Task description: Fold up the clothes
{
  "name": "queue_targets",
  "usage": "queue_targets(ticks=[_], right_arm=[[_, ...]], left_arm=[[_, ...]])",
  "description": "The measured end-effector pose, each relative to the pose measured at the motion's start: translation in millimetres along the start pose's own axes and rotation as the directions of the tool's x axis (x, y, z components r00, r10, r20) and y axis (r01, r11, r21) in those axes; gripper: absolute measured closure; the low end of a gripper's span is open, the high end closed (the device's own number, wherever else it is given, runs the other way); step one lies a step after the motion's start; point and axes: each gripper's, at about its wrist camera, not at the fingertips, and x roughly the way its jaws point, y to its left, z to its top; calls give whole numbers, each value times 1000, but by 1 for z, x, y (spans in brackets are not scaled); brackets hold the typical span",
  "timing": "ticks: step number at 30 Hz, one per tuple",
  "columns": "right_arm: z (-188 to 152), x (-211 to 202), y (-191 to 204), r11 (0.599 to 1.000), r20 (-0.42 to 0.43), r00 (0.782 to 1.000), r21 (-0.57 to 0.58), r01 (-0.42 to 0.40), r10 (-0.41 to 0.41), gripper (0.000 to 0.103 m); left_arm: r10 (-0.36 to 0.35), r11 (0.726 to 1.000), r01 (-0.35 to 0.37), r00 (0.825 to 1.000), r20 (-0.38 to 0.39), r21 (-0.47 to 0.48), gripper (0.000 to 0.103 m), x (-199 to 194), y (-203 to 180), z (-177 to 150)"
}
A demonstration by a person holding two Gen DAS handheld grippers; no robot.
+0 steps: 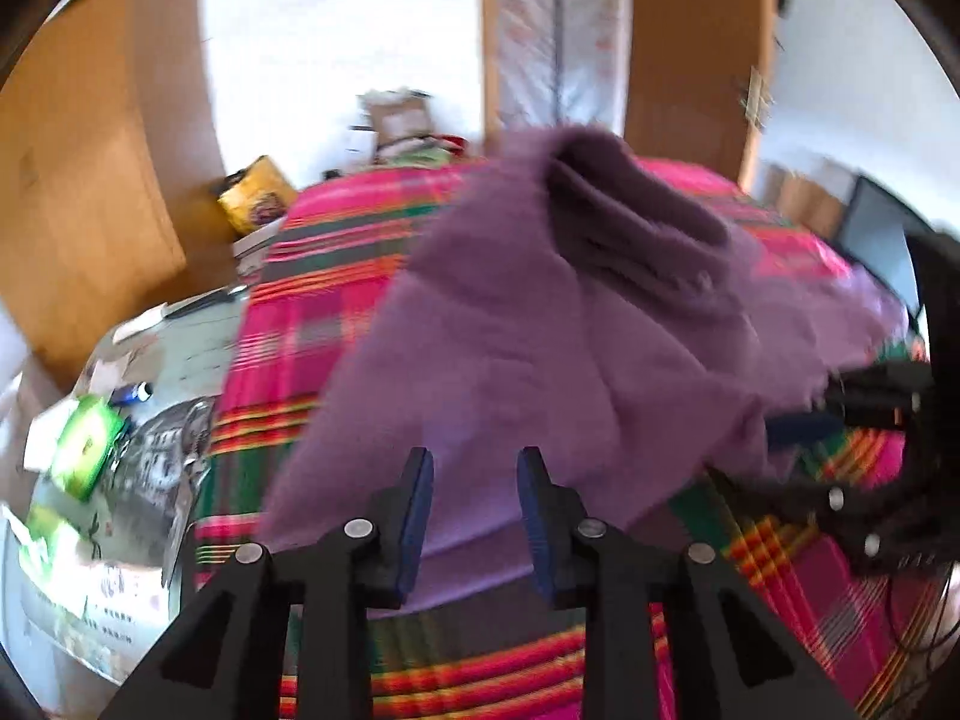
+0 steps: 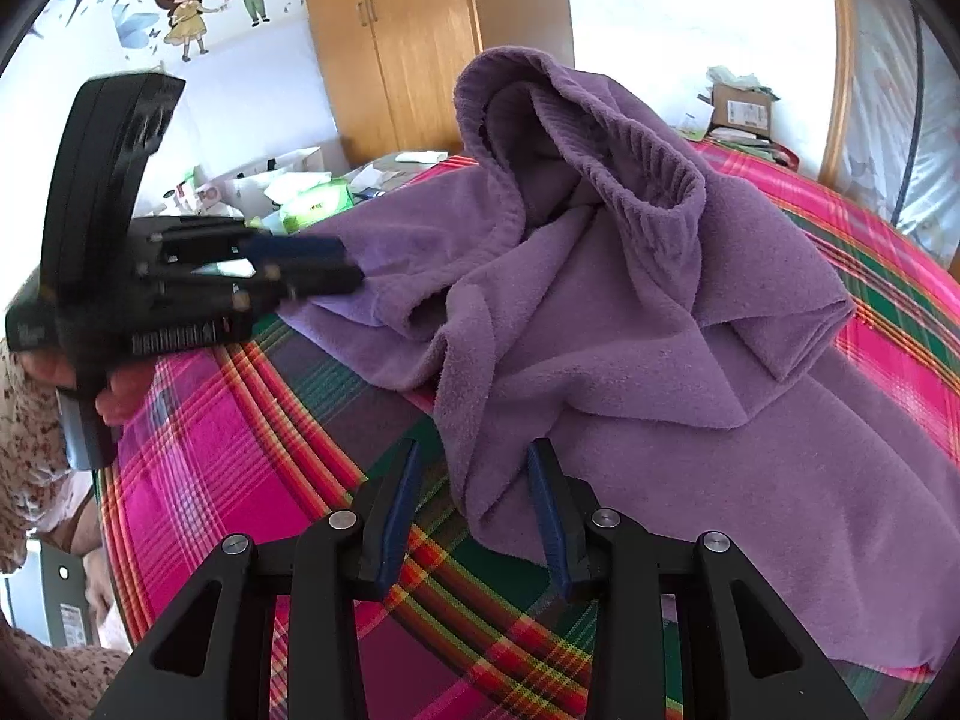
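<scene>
- Right wrist view: no writing can be read; a cardboard box (image 2: pixel 741 105) beyond the bed's far edge bears a white label too small to make out, and its contents are unclear.
- A purple fleece garment with a ribbed neck opening (image 2: pixel 600 276) lies crumpled on the pink, green and orange plaid bedcover (image 2: pixel 240 450), reaching from the bed's middle toward its right edge; the ribbed opening stands up in a loose hump with folds below it.
- The right gripper (image 2: pixel 474 450) has its blue-padded jaws apart, with a hanging fold of the garment's near edge between them; whether the pads press on it I cannot tell.
- The left gripper (image 2: pixel 336 264) points at the garment's left edge, blurred, held by a hand (image 2: pixel 90 384) in a floral sleeve.
- Left wrist view: the left gripper's (image 1: pixel 474 456) jaws stand apart over the fleece, pinching nothing.
- A green box (image 1: pixel 87 444) lies among papers beside the bed's left edge, and a yellow box (image 1: pixel 258 192) sits near its far left corner; their print is blurred.
</scene>
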Motion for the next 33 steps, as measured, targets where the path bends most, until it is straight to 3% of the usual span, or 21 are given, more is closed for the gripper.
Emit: queue_targets(ticks=[6, 17, 19, 21, 23, 27, 33], right_arm=[[0, -1, -1, 1000, -2, 1000, 6, 3, -3, 65], [1, 2, -1, 1000, -10, 1000, 5, -7, 7, 59], [2, 4, 1, 1000, -9, 1000, 4, 0, 0, 59], [3, 6, 3, 1000, -8, 1000, 3, 8, -8, 59], [4, 7, 5, 999, -9, 999, -10, 33, -33, 60], [6, 10, 8, 996, -11, 997, -30, 80, -80, 84], [4, 1, 7, 995, 29, 995, -32, 92, -91, 93]], left_arm=[[37, 979, -35, 999, -5, 201, 66, 4, -35, -5], [82, 969, -72, 996, -33, 236, 64, 33, -34, 13], [53, 981, -46, 998, -34, 190, 69, 33, -27, 17], [33, 989, -30, 999, -24, 146, 88, 30, -20, 21], [38, 994, -38, 999, -2, 99, 90, 25, -11, 26], [54, 998, -53, 997, 54, -20, 94, 12, 11, 35], [94, 973, -69, 990, 104, -220, 94, -12, 49, 44]])
